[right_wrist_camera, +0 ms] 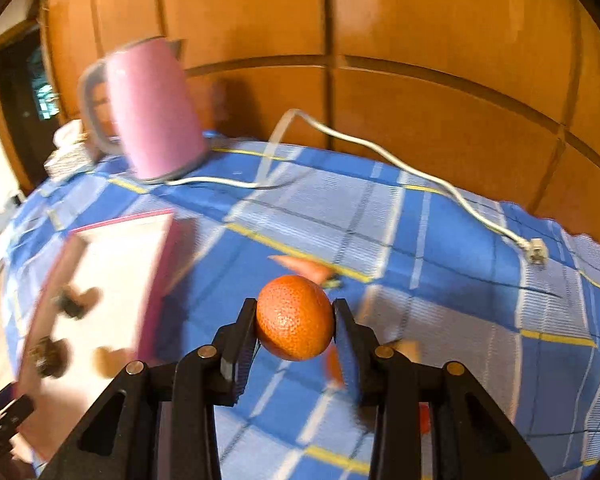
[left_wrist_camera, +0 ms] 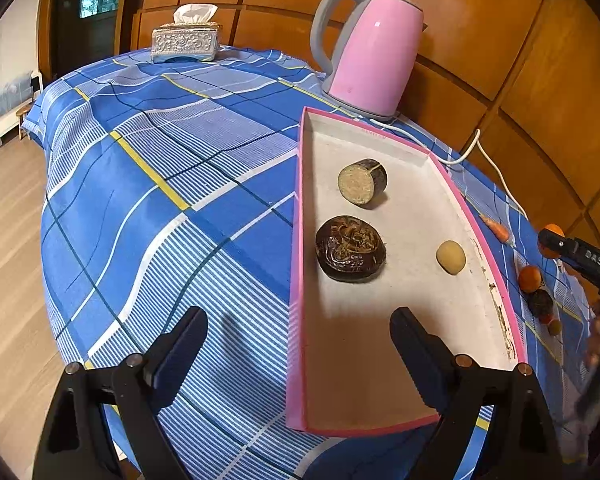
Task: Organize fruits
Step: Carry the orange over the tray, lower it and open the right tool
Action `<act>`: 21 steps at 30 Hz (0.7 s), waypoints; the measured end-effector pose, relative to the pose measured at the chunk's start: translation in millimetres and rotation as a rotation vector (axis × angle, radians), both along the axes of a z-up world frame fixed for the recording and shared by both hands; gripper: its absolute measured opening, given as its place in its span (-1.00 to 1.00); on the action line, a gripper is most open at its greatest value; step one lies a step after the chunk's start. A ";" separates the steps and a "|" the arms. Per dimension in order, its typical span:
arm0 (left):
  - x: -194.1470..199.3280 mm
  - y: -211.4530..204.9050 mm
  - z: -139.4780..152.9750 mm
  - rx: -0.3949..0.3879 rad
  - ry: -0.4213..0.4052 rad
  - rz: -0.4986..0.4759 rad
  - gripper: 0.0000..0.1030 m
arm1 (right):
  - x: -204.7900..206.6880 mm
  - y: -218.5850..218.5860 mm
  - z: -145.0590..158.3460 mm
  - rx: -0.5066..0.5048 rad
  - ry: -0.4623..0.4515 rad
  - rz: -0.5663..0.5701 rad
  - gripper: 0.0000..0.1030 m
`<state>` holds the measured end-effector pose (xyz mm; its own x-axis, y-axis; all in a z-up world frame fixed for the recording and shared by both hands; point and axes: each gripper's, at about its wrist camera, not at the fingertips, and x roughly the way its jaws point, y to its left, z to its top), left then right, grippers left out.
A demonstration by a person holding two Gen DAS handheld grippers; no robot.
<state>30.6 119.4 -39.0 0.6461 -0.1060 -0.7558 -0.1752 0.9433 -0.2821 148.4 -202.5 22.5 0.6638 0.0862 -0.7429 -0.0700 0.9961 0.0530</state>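
- Left wrist view: three items already in the pink tray (left_wrist_camera: 412, 426): a cut dark cylinder (left_wrist_camera: 363, 181), a wrinkled dark round fruit (left_wrist_camera: 350, 248), a small pale fruit (left_wrist_camera: 451, 257).
- Left outside, right of the tray: a carrot (left_wrist_camera: 498, 229), an orange (left_wrist_camera: 530, 278) and darker pieces. Roughly halfway, by estimate.
- Left gripper (left_wrist_camera: 298, 342) released, empty, straddling the tray's near-left wall; bare cloth to its left.
- Right wrist view: right gripper (right_wrist_camera: 295, 320) clenched on a mandarin (right_wrist_camera: 295, 317), raised above the tablecloth (right_wrist_camera: 440, 240).
- Blurred tray at left; kettle (right_wrist_camera: 156, 112) and cord (right_wrist_camera: 380, 152) behind, well apart.
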 end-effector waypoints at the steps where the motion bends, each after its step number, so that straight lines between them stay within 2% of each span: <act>1: -0.7 0.1 0.2 -0.001 0.000 0.001 0.81 | -5.0 7.3 1.5 0.007 -0.002 0.021 -0.28; 12: -4.1 1.6 1.5 -0.004 -0.005 0.004 0.83 | -47.1 71.6 -12.4 0.085 0.058 0.207 -0.28; 21: -4.9 1.6 0.8 -0.006 -0.001 0.010 0.83 | -59.1 120.1 -28.8 0.144 0.126 0.353 -0.27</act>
<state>25.6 121.0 -38.3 0.6476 -0.1044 -0.7548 -0.1842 0.9397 -0.2880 89.3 -82.4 -6.3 0.4795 0.4021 -0.7800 -0.3910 0.8936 0.2203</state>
